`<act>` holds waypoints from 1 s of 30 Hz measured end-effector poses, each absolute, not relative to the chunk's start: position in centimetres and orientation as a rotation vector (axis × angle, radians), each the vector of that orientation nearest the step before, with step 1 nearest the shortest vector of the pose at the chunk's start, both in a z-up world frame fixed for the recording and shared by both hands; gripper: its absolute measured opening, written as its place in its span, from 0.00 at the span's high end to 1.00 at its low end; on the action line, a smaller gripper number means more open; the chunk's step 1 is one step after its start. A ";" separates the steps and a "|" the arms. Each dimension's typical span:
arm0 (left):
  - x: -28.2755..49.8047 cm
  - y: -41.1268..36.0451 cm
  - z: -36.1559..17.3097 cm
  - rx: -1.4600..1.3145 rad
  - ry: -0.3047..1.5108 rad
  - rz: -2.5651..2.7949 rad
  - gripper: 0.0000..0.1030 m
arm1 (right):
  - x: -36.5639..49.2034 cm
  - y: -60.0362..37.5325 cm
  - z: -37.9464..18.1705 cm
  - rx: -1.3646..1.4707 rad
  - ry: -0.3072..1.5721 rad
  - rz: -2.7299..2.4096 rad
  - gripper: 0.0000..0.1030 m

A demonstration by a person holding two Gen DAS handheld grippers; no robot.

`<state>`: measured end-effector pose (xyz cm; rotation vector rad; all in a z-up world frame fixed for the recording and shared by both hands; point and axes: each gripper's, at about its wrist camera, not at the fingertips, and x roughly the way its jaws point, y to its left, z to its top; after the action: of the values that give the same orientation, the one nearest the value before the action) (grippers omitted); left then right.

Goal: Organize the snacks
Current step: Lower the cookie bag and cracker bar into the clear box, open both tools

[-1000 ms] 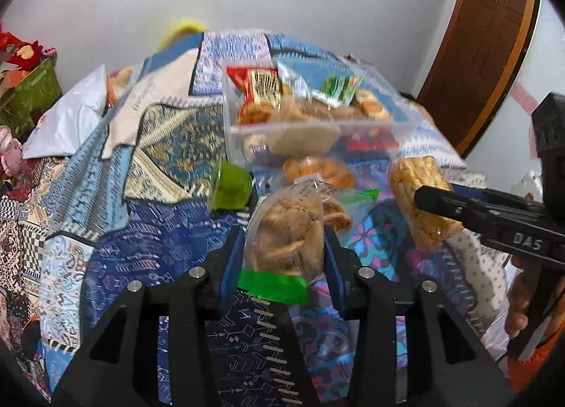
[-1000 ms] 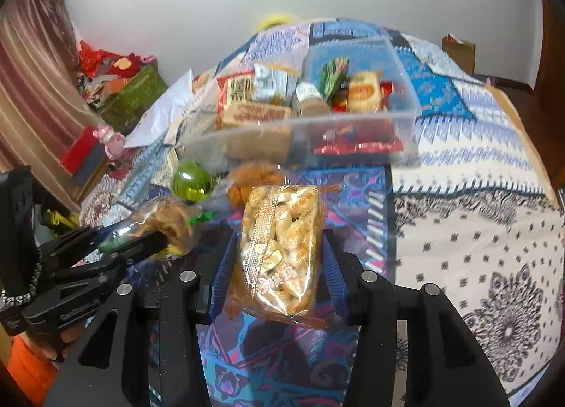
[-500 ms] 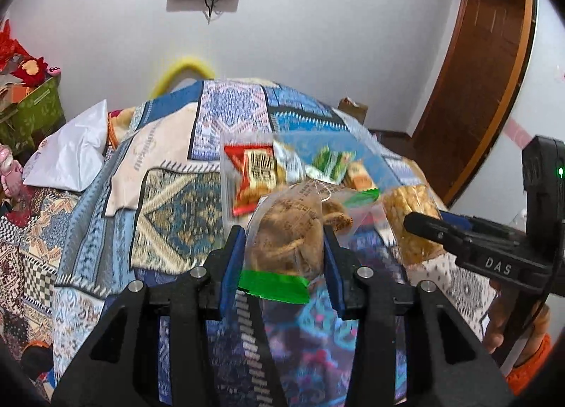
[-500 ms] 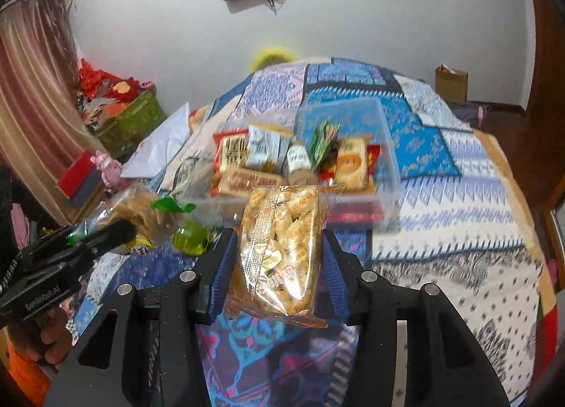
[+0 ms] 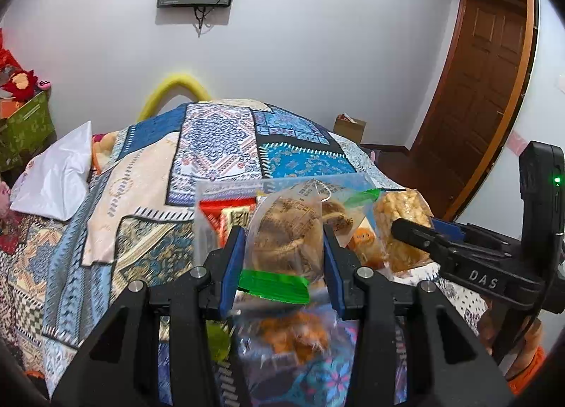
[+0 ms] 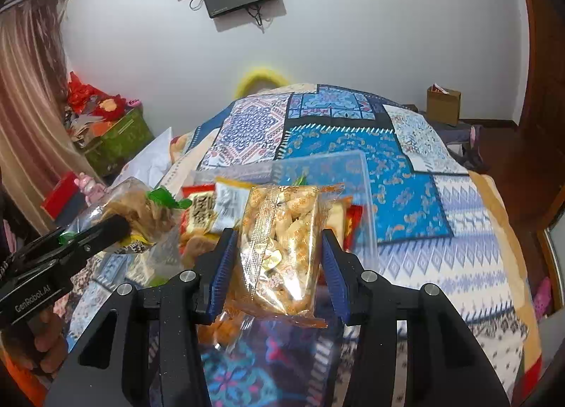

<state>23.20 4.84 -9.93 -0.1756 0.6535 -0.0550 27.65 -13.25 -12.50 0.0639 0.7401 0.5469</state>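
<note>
My left gripper is shut on a clear bag of brown cookies with a green strip, held in the air above the bed; it also shows in the right wrist view. My right gripper is shut on a yellow pack of fried crackers, seen in the left wrist view too. Both packs hover near a clear plastic box holding several snack packets. An orange snack bag lies on the bed below my left gripper.
A patchwork quilt covers the bed. A green round object lies on it under the left gripper. A white pillow is at left, a wooden door at right, a cardboard box on the floor.
Both grippers have risen with their packs and moved toward the box. The box and the bed now sit lower and further under the packs.
</note>
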 end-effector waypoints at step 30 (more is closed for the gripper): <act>26.2 3.3 -13.1 -0.151 0.724 -0.034 0.43 | 29.4 -12.5 -15.2 -0.025 0.833 0.544 0.42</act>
<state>26.23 3.27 -13.12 -0.1510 0.7235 -0.0345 29.37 -12.47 -15.21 -0.0247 0.8328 0.5437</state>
